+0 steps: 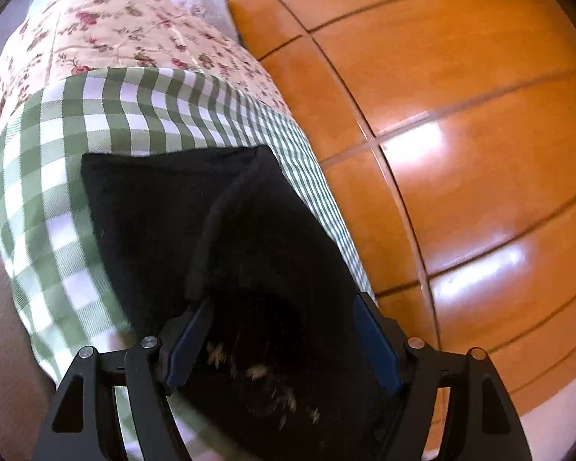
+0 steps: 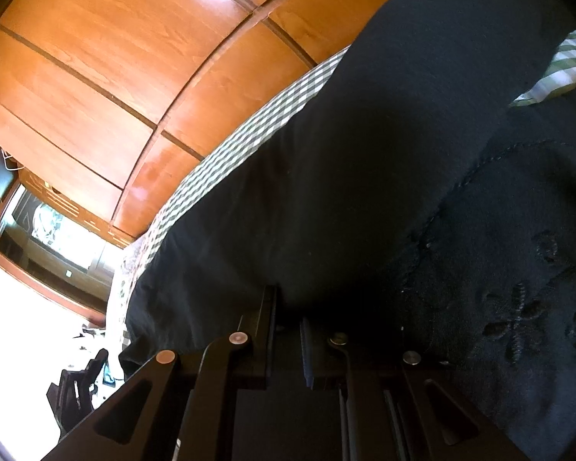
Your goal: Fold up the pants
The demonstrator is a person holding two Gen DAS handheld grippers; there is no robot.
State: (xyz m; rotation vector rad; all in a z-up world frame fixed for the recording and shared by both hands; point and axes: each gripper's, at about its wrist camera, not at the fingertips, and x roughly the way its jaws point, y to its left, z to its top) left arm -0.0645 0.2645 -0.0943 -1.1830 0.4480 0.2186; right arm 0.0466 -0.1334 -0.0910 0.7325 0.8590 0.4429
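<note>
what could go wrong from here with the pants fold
1. The left gripper is open, its fingers apart around the black pants; lifting now would likely leave the cloth behind.
2. The pants lie close to the edge of the checked cloth, beside the wooden wardrobe, so a pull that way might drag them off.
3. The right gripper seems shut on a thin bit of pants; it could slip out mid-fold.
</note>
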